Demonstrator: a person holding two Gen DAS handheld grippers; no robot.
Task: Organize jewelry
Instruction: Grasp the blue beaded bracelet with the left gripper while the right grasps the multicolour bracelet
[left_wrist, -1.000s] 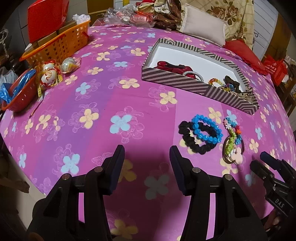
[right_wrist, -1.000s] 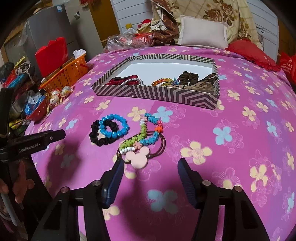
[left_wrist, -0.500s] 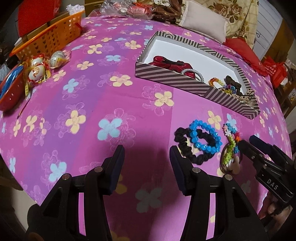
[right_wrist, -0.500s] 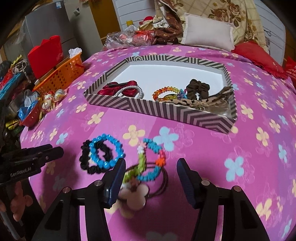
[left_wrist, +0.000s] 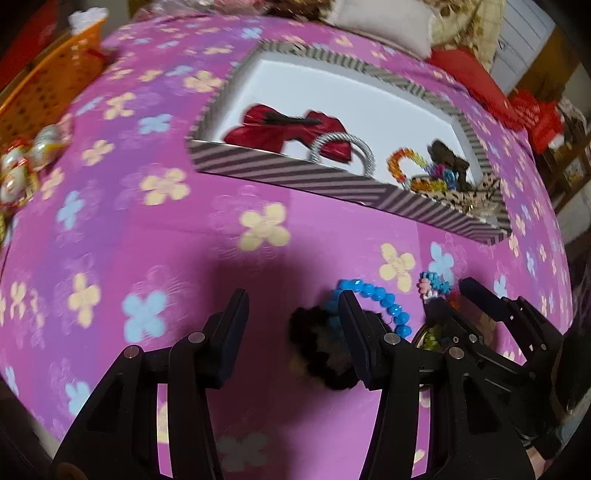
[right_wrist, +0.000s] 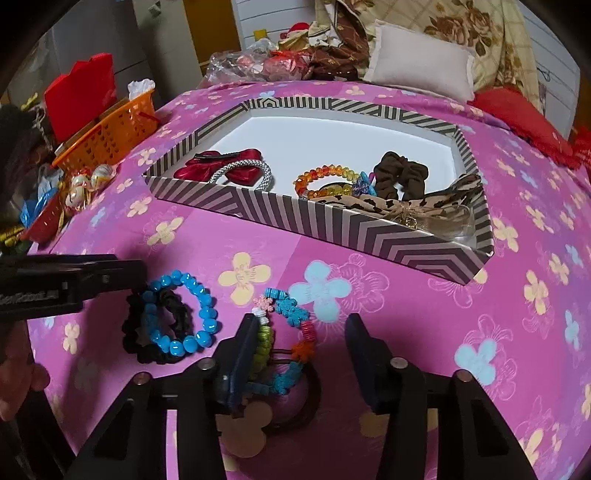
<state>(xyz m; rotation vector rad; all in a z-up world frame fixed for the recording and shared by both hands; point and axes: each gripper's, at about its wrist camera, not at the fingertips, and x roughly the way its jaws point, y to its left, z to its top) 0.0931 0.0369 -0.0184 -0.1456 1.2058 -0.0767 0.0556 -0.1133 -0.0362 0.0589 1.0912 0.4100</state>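
The right gripper (right_wrist: 299, 354) stands over the snowflake bracelet (right_wrist: 291, 321), which lies between its two fingers. Left of it lie the bead bracelet (right_wrist: 184, 317) and the scrunchie (right_wrist: 147, 339), one on the other. The left gripper (left_wrist: 291, 332) is beside them. Ahead of both grippers lies the striped box (right_wrist: 369, 229), with a bow (right_wrist: 225, 168), a bangle (right_wrist: 255, 173) and other pieces in it. Far left stands a basket (right_wrist: 110, 133).
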